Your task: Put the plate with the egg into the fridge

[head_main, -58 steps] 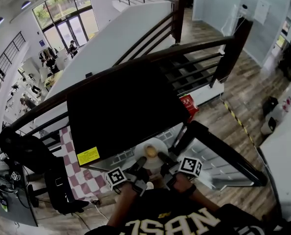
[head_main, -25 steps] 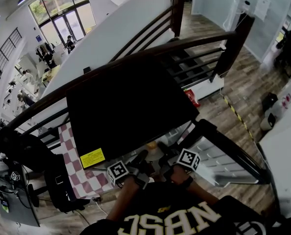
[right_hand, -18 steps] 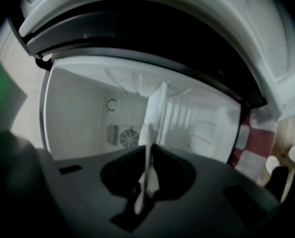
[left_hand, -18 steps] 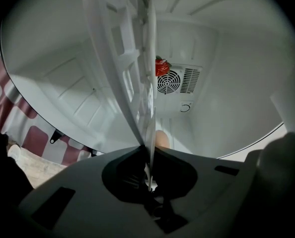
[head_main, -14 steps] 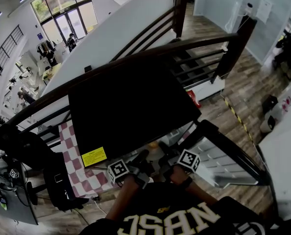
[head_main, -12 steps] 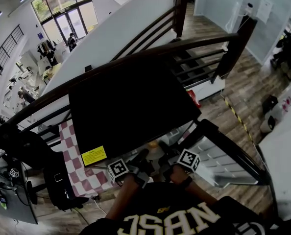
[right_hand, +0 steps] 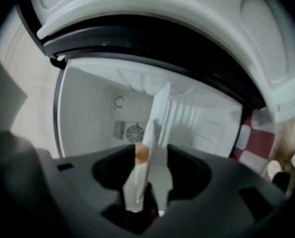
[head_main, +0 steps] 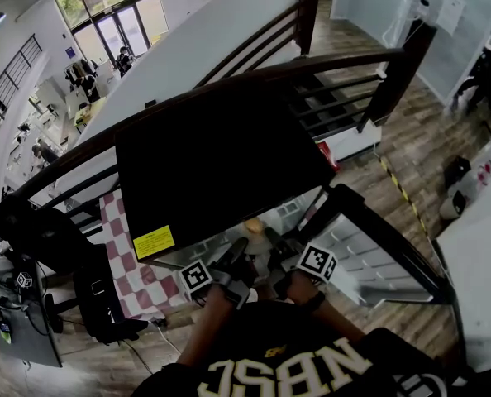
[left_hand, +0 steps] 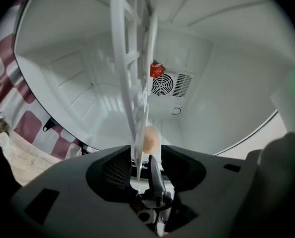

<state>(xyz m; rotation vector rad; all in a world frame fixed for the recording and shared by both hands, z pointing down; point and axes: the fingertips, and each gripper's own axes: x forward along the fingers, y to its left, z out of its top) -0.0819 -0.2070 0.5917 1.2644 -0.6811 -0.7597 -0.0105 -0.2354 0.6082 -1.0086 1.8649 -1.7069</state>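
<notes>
Seen edge-on in the left gripper view, the white plate (left_hand: 137, 163) carries the tan egg (left_hand: 150, 139) inside the white fridge (left_hand: 207, 83). My left gripper (left_hand: 148, 156) has its jaws opening, and the plate's rim stands between them with gaps on both sides. In the right gripper view the plate (right_hand: 137, 182) and egg (right_hand: 141, 152) stand between the opening jaws of my right gripper (right_hand: 150, 162). In the head view both grippers, left (head_main: 235, 256) and right (head_main: 274, 245), reach under the fridge's black top (head_main: 221, 164). Only the egg (head_main: 252, 224) peeks out there.
A white shelf rack (left_hand: 132, 58) divides the fridge; a red tag (left_hand: 156, 70) hangs by the rear fan (left_hand: 171, 84). The open fridge door (head_main: 378, 251) swings out to the right. A red-checked cloth (head_main: 121, 251) lies left, a dark stair railing (head_main: 328, 69) behind.
The plate with the egg has gone from in front of the opening to under the fridge's top, and both grippers went in after it. Over the last half second they hardly shift.
</notes>
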